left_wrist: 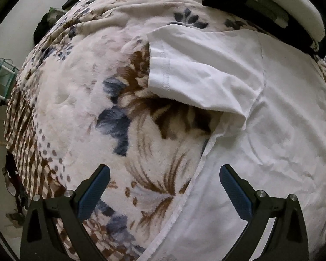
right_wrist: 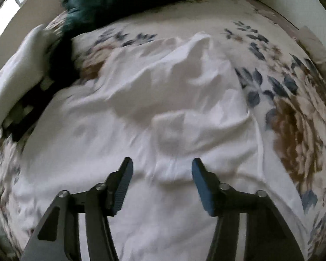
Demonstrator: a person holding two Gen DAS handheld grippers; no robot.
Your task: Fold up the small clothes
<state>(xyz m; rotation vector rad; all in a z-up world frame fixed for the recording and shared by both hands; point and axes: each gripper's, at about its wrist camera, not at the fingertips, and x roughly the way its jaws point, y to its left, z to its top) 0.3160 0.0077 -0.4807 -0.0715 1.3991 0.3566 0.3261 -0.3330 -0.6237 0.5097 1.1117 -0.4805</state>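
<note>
Left gripper (left_wrist: 164, 169) held low, jaws spread wide, nothing gripped between blue pads (left_wrist: 93, 192), right gripper (right_wrist: 162, 163) likewise parted, narrower gap, nothing clamped

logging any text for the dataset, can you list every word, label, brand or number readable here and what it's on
None: no readable text appears in either view.
The white cotton t-shirt shows no print or visible tag.
The fleecy floral blanket in cream, brown and blue bears only pattern.
The black-and-white folded item at the far edge shows blocks, no letters.
The left gripper and right gripper carry no markings.
</note>
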